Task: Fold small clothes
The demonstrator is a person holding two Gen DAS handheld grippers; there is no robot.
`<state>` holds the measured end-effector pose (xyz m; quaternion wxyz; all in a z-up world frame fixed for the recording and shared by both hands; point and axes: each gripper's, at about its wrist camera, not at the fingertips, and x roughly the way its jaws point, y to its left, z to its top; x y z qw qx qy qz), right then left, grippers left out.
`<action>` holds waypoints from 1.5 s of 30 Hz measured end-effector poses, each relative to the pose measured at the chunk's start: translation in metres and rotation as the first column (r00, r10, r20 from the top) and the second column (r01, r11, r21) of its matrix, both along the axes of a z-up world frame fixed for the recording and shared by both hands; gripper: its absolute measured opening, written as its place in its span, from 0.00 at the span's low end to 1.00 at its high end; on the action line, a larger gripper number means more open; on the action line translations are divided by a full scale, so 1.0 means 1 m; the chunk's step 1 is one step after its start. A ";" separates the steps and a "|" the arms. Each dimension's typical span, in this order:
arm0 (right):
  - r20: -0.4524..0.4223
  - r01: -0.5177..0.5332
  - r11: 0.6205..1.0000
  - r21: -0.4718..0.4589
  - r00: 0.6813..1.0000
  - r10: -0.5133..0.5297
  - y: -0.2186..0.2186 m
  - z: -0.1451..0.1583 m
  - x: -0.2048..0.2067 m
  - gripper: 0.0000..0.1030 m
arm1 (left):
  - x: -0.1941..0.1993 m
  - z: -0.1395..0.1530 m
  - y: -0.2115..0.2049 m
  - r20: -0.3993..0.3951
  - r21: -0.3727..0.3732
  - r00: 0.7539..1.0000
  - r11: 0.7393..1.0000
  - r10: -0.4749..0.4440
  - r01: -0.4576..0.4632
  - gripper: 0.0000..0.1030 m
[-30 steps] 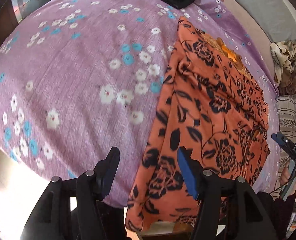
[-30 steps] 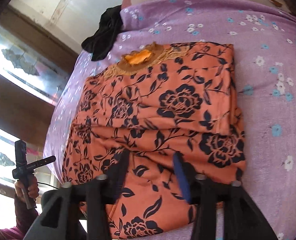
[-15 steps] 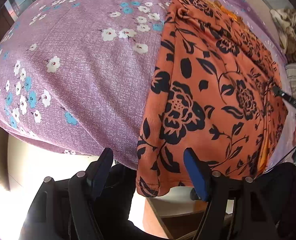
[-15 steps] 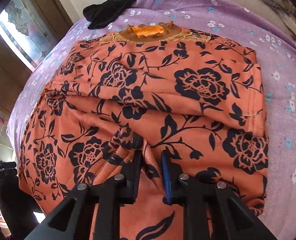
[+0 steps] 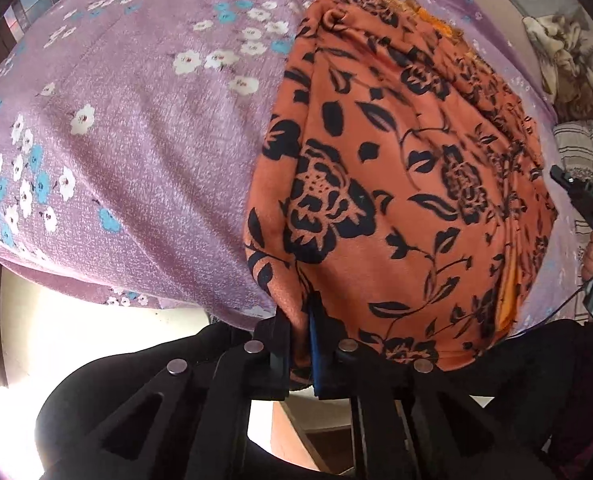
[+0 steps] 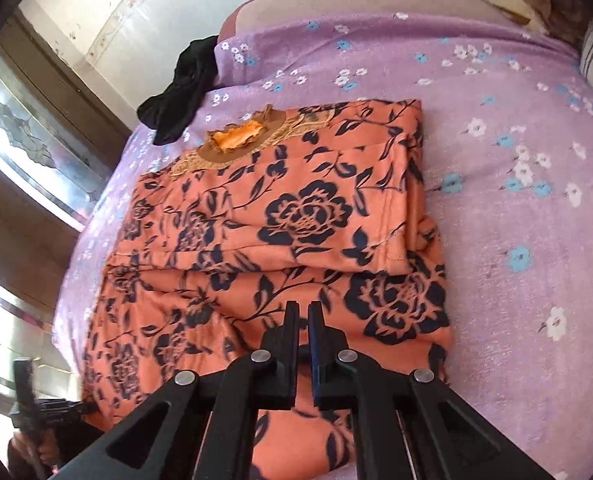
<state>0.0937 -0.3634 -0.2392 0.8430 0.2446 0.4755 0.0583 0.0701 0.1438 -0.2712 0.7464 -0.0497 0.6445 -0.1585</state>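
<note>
- Left gripper: jaws just closed, clamped on the near hem corner of the dress, which lies half-folded on the bed.
- Dress: soft, light, limp; probably best held at hem corners.
- Right gripper: jaws together; any pinched cloth is hidden.

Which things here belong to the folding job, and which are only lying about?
Belong to the job:
- orange floral garment, its sides already folded in
- left hand-held gripper, shut on its hem
- right hand-held gripper, shut on its hem

Only lying about:
- black cloth at the far corner
- purple flowered bedsheet
- beige bundle
- striped pillow
</note>
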 end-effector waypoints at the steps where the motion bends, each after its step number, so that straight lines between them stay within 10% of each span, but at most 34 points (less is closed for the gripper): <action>1: 0.009 -0.016 1.000 0.009 1.000 0.016 0.004 0.003 -0.001 0.06 | 0.000 0.010 -0.001 0.016 -0.028 1.000 1.000 -0.006 0.007 0.07; 8: 0.025 -0.151 0.988 -0.020 0.988 0.151 0.056 0.005 0.014 0.12 | 0.009 0.073 -0.009 0.129 -0.164 0.991 0.985 -0.022 0.044 0.07; 11: 0.026 -0.172 0.984 -0.047 0.984 0.174 0.073 0.001 0.021 0.29 | 0.007 0.090 -0.009 0.167 -0.175 0.986 0.983 -0.031 0.060 0.07; 13: 0.054 -0.144 0.987 -0.069 0.988 0.147 0.075 0.002 0.022 0.76 | 0.007 0.097 -0.010 0.178 -0.180 0.983 0.981 -0.034 0.067 0.07; 15: 0.093 -0.119 0.988 -0.093 0.987 0.128 0.075 0.005 0.023 0.81 | 0.005 0.096 -0.011 0.184 -0.169 0.982 0.983 -0.041 0.073 0.07; 23: 0.015 -0.195 0.943 -0.270 0.978 0.207 0.107 -0.014 0.038 0.78 | 0.007 0.086 -0.014 0.165 -0.157 0.985 0.985 -0.043 0.069 0.07; 29: -0.085 -0.261 0.879 -0.399 0.965 0.247 0.119 -0.029 0.038 0.21 | 0.012 0.087 -0.012 0.162 -0.155 0.986 0.987 -0.029 0.054 0.07; 37: 0.081 0.020 0.965 -0.260 0.997 0.001 0.026 0.016 0.002 0.11 | 0.043 0.092 -0.010 0.168 -0.177 0.986 0.984 -0.003 0.033 0.07; 45: 0.205 0.337 0.941 -0.044 0.925 -0.321 -0.070 0.041 0.037 0.11 | 0.165 0.099 -0.021 0.134 -0.222 0.989 0.974 0.065 -0.034 0.07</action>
